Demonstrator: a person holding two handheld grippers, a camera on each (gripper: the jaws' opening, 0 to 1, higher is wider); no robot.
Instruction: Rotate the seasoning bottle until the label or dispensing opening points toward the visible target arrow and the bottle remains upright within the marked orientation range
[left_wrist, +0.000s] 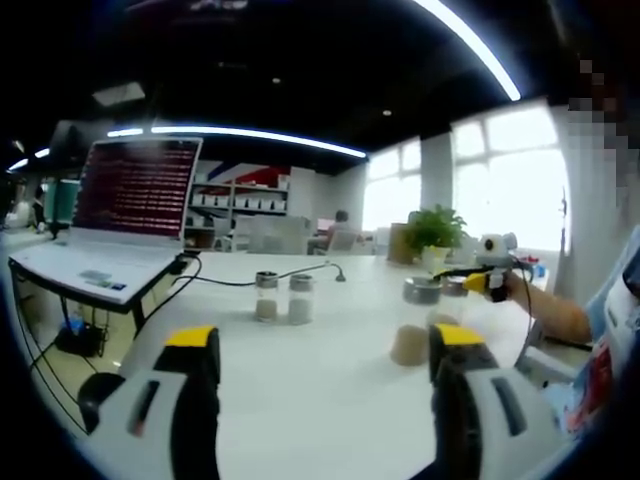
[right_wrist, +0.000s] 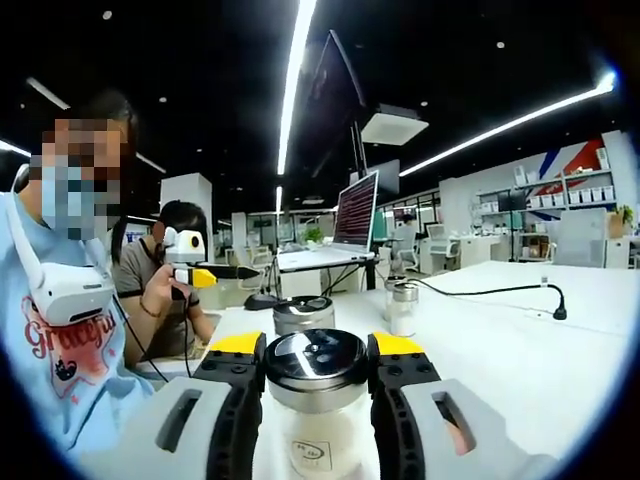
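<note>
Turning the seasoning bottle (right_wrist: 318, 400) well means, I judge, twisting about its own axis with a level clamp so it stays upright; no target arrow can be made out. In the right gripper view, the right gripper (right_wrist: 318, 352) pinches the bottle just under its metal cap, jaws touching both sides, the label facing near. In the left gripper view, the left gripper (left_wrist: 325, 350) hangs spread and empty over the white table (left_wrist: 300, 400); two small jars (left_wrist: 283, 297) stand farther off, left of centre.
</note>
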